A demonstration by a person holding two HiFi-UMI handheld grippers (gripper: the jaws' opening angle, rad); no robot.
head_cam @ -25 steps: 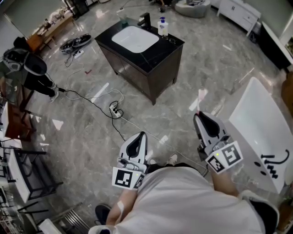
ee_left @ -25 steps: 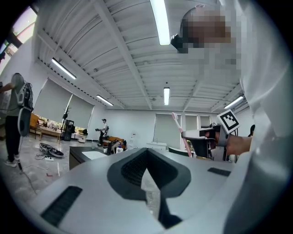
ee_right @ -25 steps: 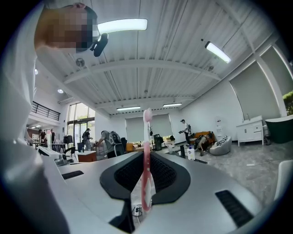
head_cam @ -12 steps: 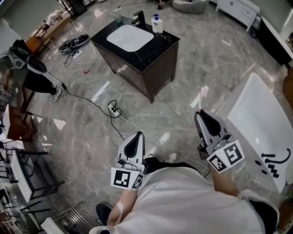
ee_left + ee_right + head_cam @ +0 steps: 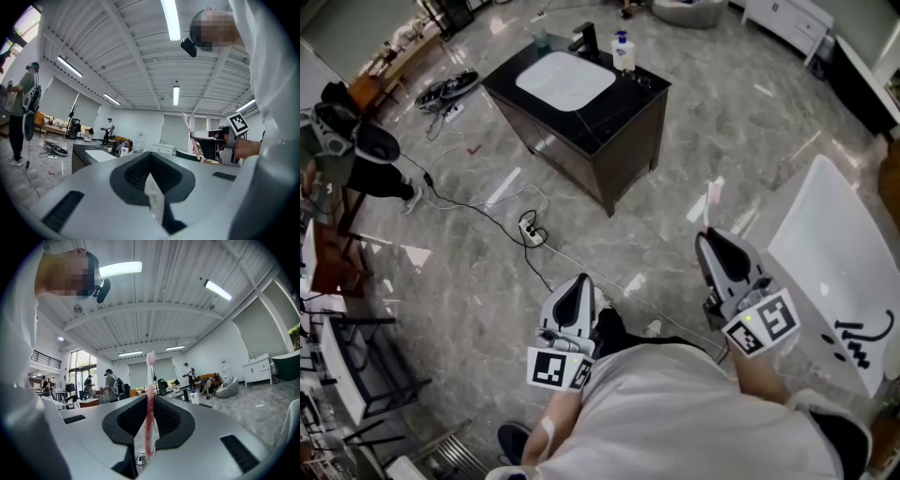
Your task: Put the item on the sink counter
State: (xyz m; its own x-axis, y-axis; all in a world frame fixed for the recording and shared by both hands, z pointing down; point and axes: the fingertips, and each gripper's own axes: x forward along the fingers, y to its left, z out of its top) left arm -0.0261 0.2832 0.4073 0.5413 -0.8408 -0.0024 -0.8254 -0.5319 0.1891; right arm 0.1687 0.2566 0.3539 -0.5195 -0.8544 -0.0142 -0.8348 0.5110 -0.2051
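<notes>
On the head view, sink counter: a dark sink counter (image 5: 628, 98) with a white basin (image 5: 565, 80) stands on the marble floor (image 5: 750, 141) at 11 o'clock from the person, well apart from both grippers.
Head view, counter top: a faucet (image 5: 584, 39) and a soap bottle (image 5: 624, 52) stand along the far edge; bare dark top shows at the basin's 4 o'clock.
Head view, right gripper: the right gripper (image 5: 709, 242) is held out at 1 o'clock of the person's body, and a thin pink toothbrush (image 5: 708, 202) sticks out of its tip toward 12 o'clock.
Head view, left gripper: the left gripper (image 5: 578, 292) sits at 11 o'clock of the body, with nothing seen in it.
Head view, surroundings: a white bathtub (image 5: 834, 262) lies at 3 o'clock, near the right gripper; a power strip (image 5: 530, 228) lies on the floor between person and counter.
Left gripper view, jaws: pressed together with nothing between them; only a sliver of floor shows through the seam.
Left gripper view, beyond: the counter sits low at 9 o'clock, the other gripper with the toothbrush at 3 o'clock.
Right gripper view, jaws: clamped on the toothbrush handle, which stands upright with the bristle end at 12 o'clock.
Right gripper view, beyond: the soap bottle shows small at 2 o'clock.
Progress, done: the toothbrush appears picked up and is in carry.
Progress, left: by the look of it, closing the distance to the counter, laying the toothbrush on the bare top and letting go.
</notes>
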